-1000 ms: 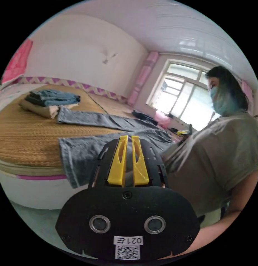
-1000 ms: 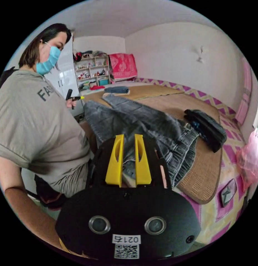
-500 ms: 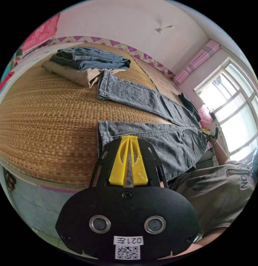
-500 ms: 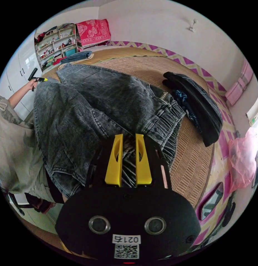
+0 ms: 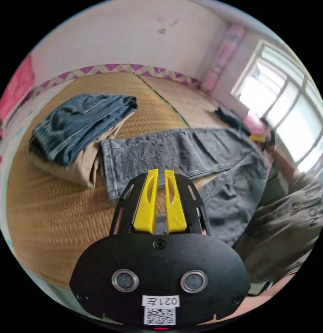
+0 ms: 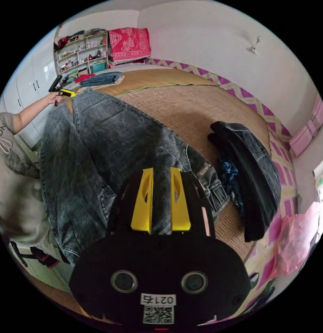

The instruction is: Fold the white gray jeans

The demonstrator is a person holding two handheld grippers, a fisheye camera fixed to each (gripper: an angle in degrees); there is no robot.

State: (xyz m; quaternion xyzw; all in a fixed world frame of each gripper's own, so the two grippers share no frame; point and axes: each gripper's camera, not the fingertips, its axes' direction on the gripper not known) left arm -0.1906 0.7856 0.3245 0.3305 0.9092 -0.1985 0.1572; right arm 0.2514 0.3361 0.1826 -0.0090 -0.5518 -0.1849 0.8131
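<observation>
The gray jeans [image 6: 99,145] lie on the woven mat [image 6: 189,111] that covers the bed, near its front edge, with one leg spread flat across the mat and the other leg raised and draped toward the person's side. In the left gripper view the flat leg [image 5: 168,152] stretches from left to right across the middle of the mat, and the lifted leg sags in folds at the right, down toward the left gripper [image 5: 160,196]. That gripper's yellow jaws stand close together with gray denim showing at their base, pinching the cloth of the lifted leg. In the right gripper view the right gripper [image 6: 160,197] has its jaws set a little apart with denim between them, close to the waistband; whether they press on it I cannot tell. Far left in that view a hand [image 6: 52,99] holds the other gripper at the hem end. Left of the jeans on the mat sits a stack of folded clothes [image 5: 78,121], blue denim on top. To the right lies a dark garment [image 6: 248,166], and beyond it a pink bag [image 6: 297,242].
</observation>
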